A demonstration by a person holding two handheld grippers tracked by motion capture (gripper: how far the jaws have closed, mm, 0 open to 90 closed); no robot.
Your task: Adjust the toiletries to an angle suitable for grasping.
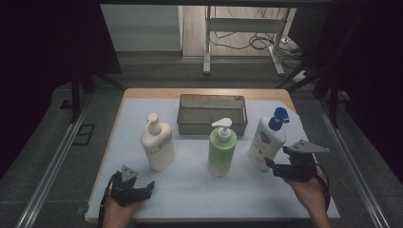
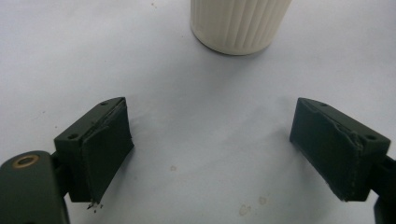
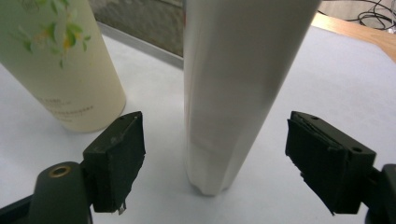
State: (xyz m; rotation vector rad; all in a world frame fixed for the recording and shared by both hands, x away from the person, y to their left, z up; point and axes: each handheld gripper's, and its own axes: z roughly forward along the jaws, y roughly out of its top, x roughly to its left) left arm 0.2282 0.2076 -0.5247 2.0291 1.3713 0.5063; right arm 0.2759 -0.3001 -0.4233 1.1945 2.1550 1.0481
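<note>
The right tongs (image 1: 274,167) stand released, jaws wide apart on either side of the white bottle with the blue pump (image 1: 267,141) without touching it. That bottle stands upright at the right of the worktop (image 1: 190,190), just in front of the metal basket (image 1: 212,114) and beside the green bottle (image 1: 222,148). The left tongs (image 1: 142,189) rest released near the cream bottle (image 1: 158,145), nothing between their jaws.

Bare white mat (image 1: 190,187) along near edge, three upright bottles mid-table, wire basket (image 1: 212,114) blocking behind them
</note>
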